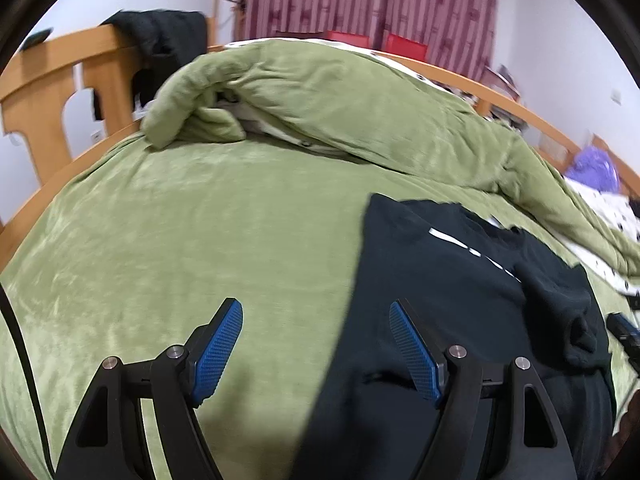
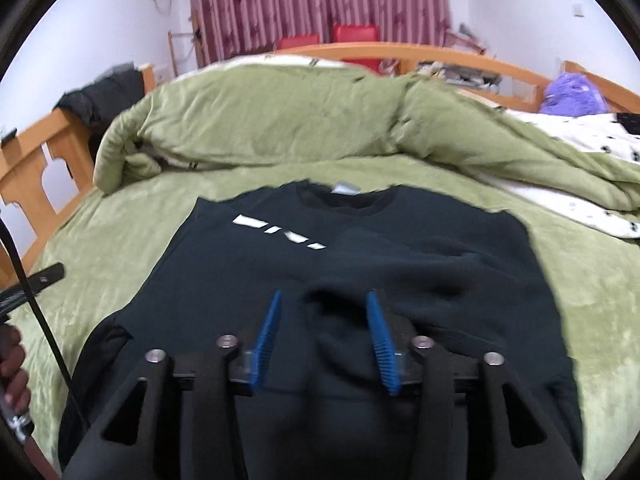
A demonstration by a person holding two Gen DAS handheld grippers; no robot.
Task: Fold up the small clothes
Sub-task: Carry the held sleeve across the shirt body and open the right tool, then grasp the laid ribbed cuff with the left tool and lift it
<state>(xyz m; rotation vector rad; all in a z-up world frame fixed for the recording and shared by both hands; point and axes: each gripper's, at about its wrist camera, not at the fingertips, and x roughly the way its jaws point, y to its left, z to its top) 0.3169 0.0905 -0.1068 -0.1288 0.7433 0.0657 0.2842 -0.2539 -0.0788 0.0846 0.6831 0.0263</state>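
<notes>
A black sweatshirt [image 2: 360, 256] with a white slanted print lies flat on the green blanket [image 2: 248, 184], collar away from me. One sleeve is folded across its front. My right gripper [image 2: 323, 300] is open above the shirt's lower middle, its blue pads either side of a bunched sleeve end, holding nothing. My left gripper [image 1: 316, 310] is open and empty over the shirt's left edge [image 1: 440, 280], one pad over the blanket [image 1: 200, 220] and one over the black cloth.
A bunched green duvet [image 1: 340, 100] lies across the far side of the bed. A wooden bed frame [image 1: 44, 80] with dark clothes [image 1: 160, 36] draped on it stands at left. A purple plush [image 2: 572, 94] and a white spotted sheet [image 2: 580, 140] lie at right.
</notes>
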